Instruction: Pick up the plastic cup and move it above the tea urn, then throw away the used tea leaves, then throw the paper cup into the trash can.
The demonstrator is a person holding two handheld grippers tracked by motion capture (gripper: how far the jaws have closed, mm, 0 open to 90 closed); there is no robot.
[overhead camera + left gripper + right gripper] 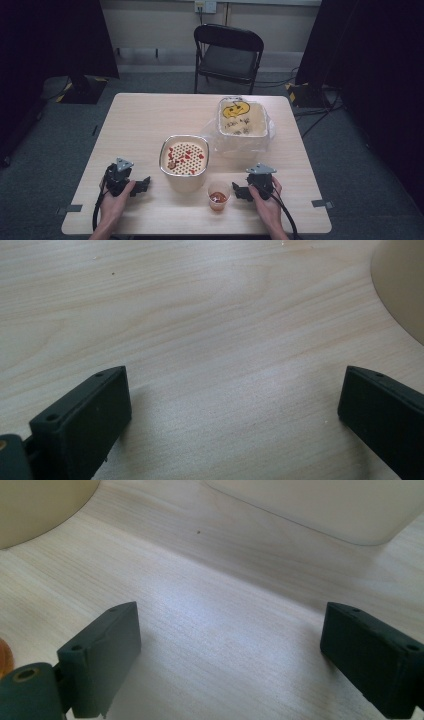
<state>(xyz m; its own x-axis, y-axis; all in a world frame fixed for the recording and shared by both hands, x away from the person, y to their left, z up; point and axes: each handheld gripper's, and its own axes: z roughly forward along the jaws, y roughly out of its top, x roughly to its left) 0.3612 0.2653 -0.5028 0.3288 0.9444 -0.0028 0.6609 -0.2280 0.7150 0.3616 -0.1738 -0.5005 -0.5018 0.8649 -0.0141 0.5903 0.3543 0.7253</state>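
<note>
Both jaws gape wide, empty: left hand-held gripper (142,184) left of the strainer pot (184,159), right hand-held gripper (239,192) beside the sauce cup (218,195) just right-front of it. Grasp the cup squarely, upright.

Counted on and around the table (145,115): two containers, one cup, two grippers, one chair.

One table carries two cream containers: one strainer bin (184,161) with a perforated insert holding several small red pieces, too small to count, and one bag-lined bin (243,121) with a single yellow scrap among dark bits. One small clear cup (218,195) of reddish contents stands at the near edge. There are two hand-held grippers, the left gripper (141,184) and the right gripper (239,190), each with two black jaws. One black folding chair (228,56) stands behind.
</note>
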